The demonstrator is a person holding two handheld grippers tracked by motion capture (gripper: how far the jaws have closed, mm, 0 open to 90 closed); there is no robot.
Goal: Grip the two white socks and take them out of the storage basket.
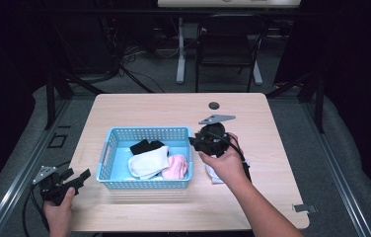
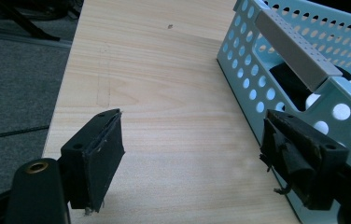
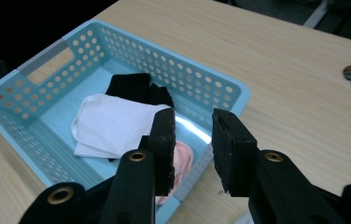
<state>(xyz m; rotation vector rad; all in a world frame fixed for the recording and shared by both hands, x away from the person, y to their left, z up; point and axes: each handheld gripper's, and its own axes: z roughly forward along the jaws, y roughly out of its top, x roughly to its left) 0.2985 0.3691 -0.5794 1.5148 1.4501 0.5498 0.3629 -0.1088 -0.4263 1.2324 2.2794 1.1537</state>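
Socks — black (image 1: pixel 146 146), white (image 1: pixel 149 162) and pink (image 1: pixel 177 166) — lie in the blue basket (image 1: pixel 105 150) at the middle of the surface (image 1: pixel 173 106), just left of my right tool (image 1: pixel 192 141), the nearer one; a further white piece (image 1: pixel 214 175) lies on the surface under my right hand. Right tool hovers over the basket's right rim, jaws partly apart with nothing between them. Left tool (image 1: pixel 78 177) rests off the basket's left wall — jaws wide apart, empty.

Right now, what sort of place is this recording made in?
Probably a lab or recording studio: a light wooden table holding a perforated blue plastic basket, dark curtained surroundings, cables on the grey floor.
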